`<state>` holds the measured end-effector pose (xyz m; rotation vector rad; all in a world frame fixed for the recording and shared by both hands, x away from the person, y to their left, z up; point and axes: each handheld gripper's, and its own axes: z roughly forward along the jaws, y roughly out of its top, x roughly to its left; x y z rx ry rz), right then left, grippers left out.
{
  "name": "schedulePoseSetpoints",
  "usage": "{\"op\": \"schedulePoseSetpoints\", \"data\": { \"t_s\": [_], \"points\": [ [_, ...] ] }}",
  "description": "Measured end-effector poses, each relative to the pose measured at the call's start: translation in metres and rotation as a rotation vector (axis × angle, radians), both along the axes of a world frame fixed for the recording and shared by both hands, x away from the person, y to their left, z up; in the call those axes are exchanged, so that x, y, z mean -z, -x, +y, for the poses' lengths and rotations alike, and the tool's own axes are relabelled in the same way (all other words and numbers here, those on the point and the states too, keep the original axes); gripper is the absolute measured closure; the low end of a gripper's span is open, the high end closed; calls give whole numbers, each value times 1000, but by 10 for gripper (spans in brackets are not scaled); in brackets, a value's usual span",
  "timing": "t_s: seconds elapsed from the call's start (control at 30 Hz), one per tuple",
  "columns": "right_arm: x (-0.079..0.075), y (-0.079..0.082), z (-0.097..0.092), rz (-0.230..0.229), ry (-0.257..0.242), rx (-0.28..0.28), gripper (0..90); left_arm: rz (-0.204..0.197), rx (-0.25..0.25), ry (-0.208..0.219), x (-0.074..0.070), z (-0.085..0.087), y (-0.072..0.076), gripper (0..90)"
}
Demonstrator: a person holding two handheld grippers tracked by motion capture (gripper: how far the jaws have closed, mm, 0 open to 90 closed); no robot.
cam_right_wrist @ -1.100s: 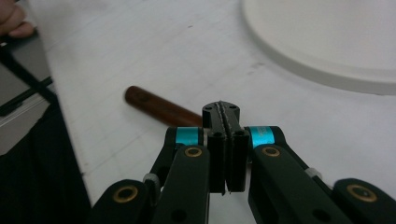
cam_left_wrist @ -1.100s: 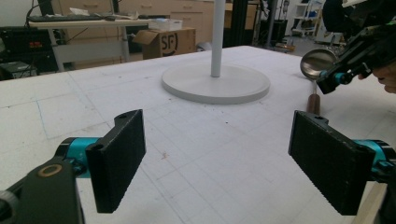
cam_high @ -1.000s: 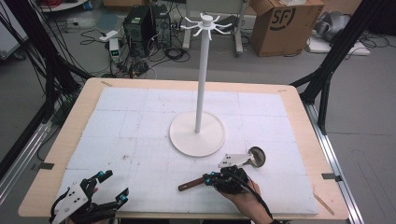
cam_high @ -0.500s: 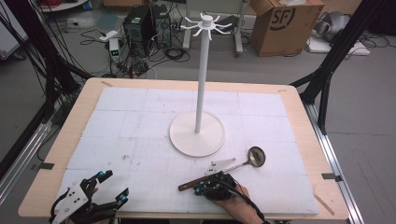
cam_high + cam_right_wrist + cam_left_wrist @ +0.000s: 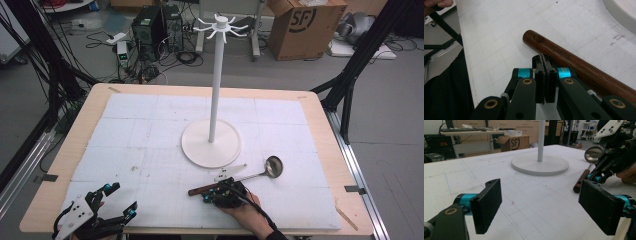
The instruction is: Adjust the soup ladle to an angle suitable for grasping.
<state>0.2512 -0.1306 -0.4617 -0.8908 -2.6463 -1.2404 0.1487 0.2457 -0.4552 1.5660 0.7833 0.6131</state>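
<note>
Two grippers work at the bench's near edge: the right gripper (image 5: pixel 221 192), fingers closed on nothing, rests beside the ladle (image 5: pixel 240 178) near the white stand (image 5: pixel 211 144), probably lining up a pickup; the left gripper (image 5: pixel 111 204) waits open. Cables and boxes crowd the far floor.

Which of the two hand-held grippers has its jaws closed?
The right hand-held gripper, beside the ladle: its jaws meet, holding nothing. The left hand-held gripper stands wide open.
</note>
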Motion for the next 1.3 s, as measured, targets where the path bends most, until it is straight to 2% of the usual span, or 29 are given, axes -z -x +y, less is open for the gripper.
{"op": "schedulePoseSetpoints", "data": {
  "t_s": [0.47,0.77,1.07,1.3],
  "points": [
    [1,-26,14,-7,1,58,900,-2,-3,1,0,2,1,194],
    [1,-40,20,-38,17,96,900,-1,-3,2,0,2,1,194],
    [-1,-44,25,-63,38,104,900,-1,-5,4,0,2,2,194],
    [-3,-46,26,-84,32,120,900,-2,-4,3,0,2,2,194]
  ]
}}
